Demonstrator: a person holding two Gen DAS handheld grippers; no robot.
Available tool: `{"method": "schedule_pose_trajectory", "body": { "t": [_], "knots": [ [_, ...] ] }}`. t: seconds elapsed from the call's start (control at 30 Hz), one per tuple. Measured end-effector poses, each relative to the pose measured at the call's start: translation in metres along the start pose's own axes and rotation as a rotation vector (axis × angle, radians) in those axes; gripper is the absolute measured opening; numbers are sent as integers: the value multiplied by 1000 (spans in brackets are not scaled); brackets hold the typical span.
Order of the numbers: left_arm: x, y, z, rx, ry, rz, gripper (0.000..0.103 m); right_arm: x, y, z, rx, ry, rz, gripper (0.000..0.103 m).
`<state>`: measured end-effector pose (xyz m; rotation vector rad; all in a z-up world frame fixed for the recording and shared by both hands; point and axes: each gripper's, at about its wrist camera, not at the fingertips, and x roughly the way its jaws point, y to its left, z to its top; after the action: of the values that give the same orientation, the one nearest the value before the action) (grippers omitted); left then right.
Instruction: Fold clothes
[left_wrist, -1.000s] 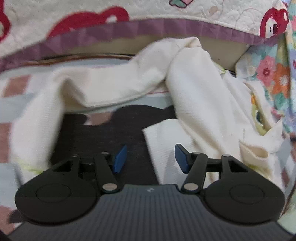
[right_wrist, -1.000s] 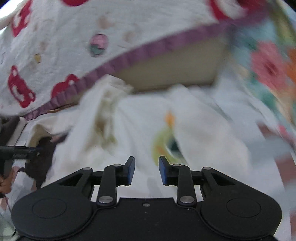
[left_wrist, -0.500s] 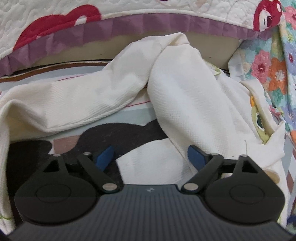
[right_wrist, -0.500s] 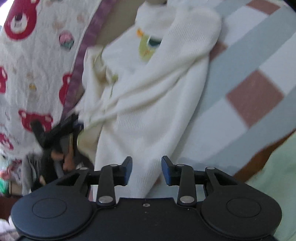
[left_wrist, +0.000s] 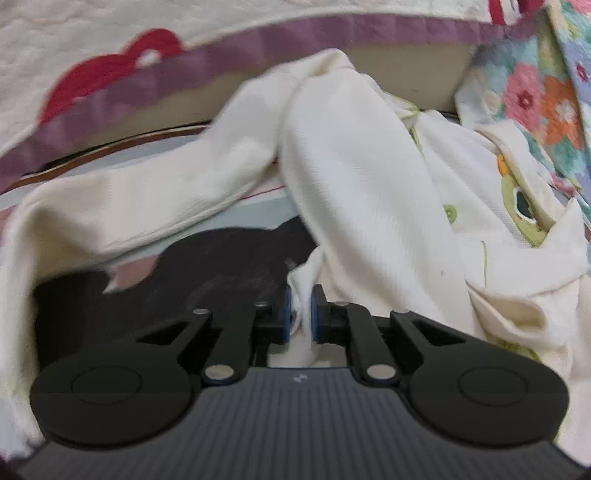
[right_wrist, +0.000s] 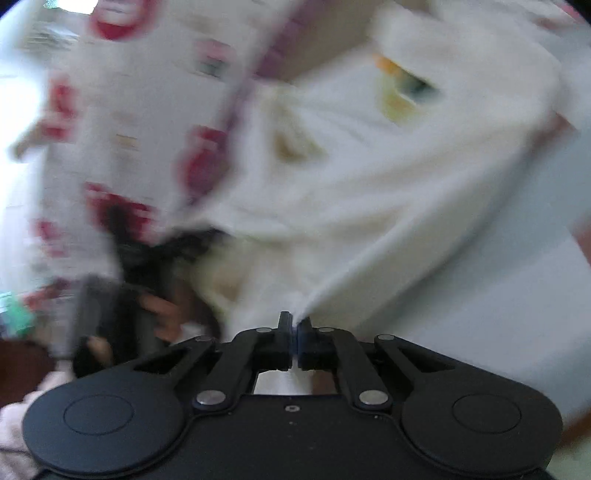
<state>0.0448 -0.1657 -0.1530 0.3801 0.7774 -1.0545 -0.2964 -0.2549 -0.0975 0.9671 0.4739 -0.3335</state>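
Observation:
A cream-white garment (left_wrist: 362, 173) with a green frog print (left_wrist: 521, 206) lies crumpled on a checked bed sheet (left_wrist: 258, 206). My left gripper (left_wrist: 300, 317) is shut on a bunched edge of this garment. In the blurred right wrist view the same garment (right_wrist: 369, 177) spreads ahead, and my right gripper (right_wrist: 294, 328) is shut on its near edge, the cloth pulled taut. The left gripper and the hand that holds it (right_wrist: 147, 288) show at the left of that view.
A quilt with red bears and a purple border (left_wrist: 221, 55) hangs over the bed's back edge. A floral cloth (left_wrist: 546, 99) lies at the right. A dark patch (left_wrist: 221, 273) of the sheet lies under the left gripper.
Both grippers were open and have closed on edges of the cream garment. The right gripper has swung fast, so its view is blurred.

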Motion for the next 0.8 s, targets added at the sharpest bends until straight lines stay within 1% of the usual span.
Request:
{"method": "schedule_pose_trajectory", "body": {
  "t": [0.1, 0.2, 0.27, 0.33, 0.37, 0.43, 0.47, 0.5, 0.57, 0.6, 0.63, 0.67, 0.7, 0.73, 0.77, 0.8],
  "knots": [
    [-26, 3, -9, -71, -29, 16, 7, -11, 24, 20, -132, -41, -24, 5],
    [-65, -1, -4, -86, -104, 51, 7, -31, 37, 42, -193, -101, -59, 5],
    [-104, -7, 3, -84, -181, 78, 7, -53, 46, 59, -234, -153, -111, 5],
    [-144, -13, 11, -84, -258, 103, 7, -84, 58, 71, -247, -189, -196, 5],
    [-168, -11, 15, -98, -299, 107, 7, -99, 61, 76, -226, -198, -217, 5],
    [-207, -12, 21, -117, -353, 115, 7, -128, 65, 81, -163, -211, -215, 5],
    [-226, -13, 24, -126, -379, 119, 6, -139, 70, 82, -181, -227, -233, 5],
    [-246, -13, 27, -136, -407, 123, 6, -148, 77, 83, -224, -248, -274, 5],
    [-293, -10, 29, -172, -478, 115, 6, -166, 89, 85, -292, -293, -338, 5],
    [-318, -9, 28, -198, -513, 103, 6, -175, 92, 87, -303, -318, -348, 5],
    [-342, -9, 21, -247, -528, 71, 6, -188, 96, 87, -311, -341, -355, 5],
    [-363, -9, 12, -292, -534, 47, 6, -202, 100, 86, -315, -363, -359, 4],
    [-371, -11, -2, -311, -486, 67, 6, -218, 103, 82, -323, -383, -374, 4],
    [-378, -13, -16, -330, -437, 88, 6, -229, 103, 74, -331, -382, -402, 4],
    [-383, -14, -31, -353, -380, 104, 6, -237, 102, 66, -335, -365, -431, 4],
    [-372, -11, -52, -402, -274, 99, 6, -242, 96, 55, -326, -323, -457, 4]
  ]
}}
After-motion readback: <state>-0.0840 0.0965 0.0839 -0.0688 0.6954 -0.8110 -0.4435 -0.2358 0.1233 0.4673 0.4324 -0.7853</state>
